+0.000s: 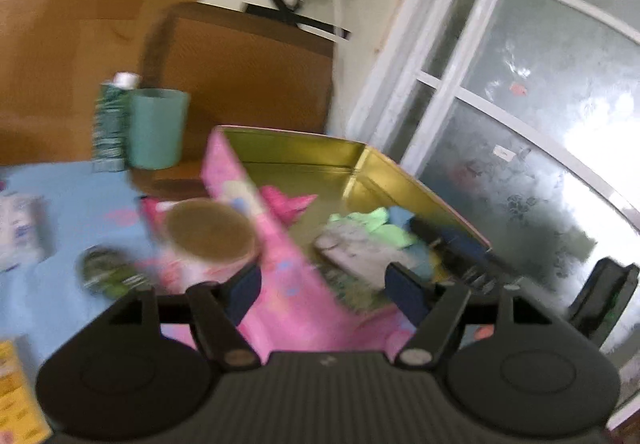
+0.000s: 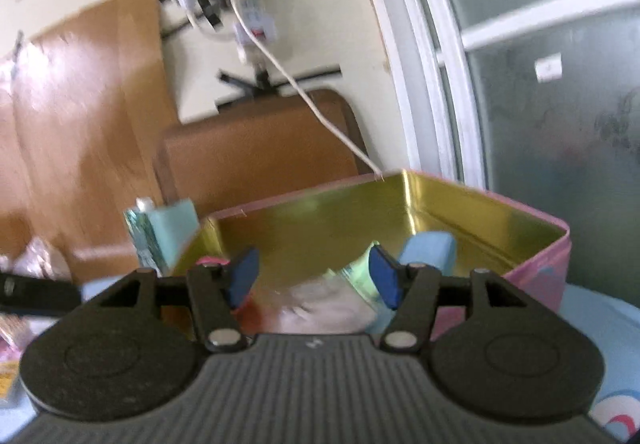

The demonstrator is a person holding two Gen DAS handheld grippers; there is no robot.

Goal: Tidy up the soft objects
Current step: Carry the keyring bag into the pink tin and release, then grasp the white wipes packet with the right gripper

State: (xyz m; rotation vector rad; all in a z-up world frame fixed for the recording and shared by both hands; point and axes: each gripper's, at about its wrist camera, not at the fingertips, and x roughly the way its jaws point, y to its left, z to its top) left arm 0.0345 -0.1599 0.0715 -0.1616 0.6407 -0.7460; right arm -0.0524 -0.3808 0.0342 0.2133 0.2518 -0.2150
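Observation:
A pink tin box with a gold inside (image 1: 296,151) stands on the blue tablecloth. It holds soft cloths: a pink one (image 1: 290,201), a green one (image 1: 370,224), a grey-white one (image 1: 356,248) and a blue one. My left gripper (image 1: 322,290) is open and empty, just above the box's near left wall. The right gripper shows as a dark shape inside the box (image 1: 456,244). In the right wrist view my right gripper (image 2: 314,278) is open and empty over the box (image 2: 400,203), above a green cloth (image 2: 356,272), a white cloth (image 2: 320,304) and a blue cloth (image 2: 432,248).
A round tub with a brown lid (image 1: 210,230) stands left of the box. A teal cup (image 1: 158,127) and a green bottle (image 1: 108,123) stand behind. A white packet (image 1: 18,228) and a yellow packet (image 1: 16,396) lie on the left. A window (image 1: 520,123) is on the right.

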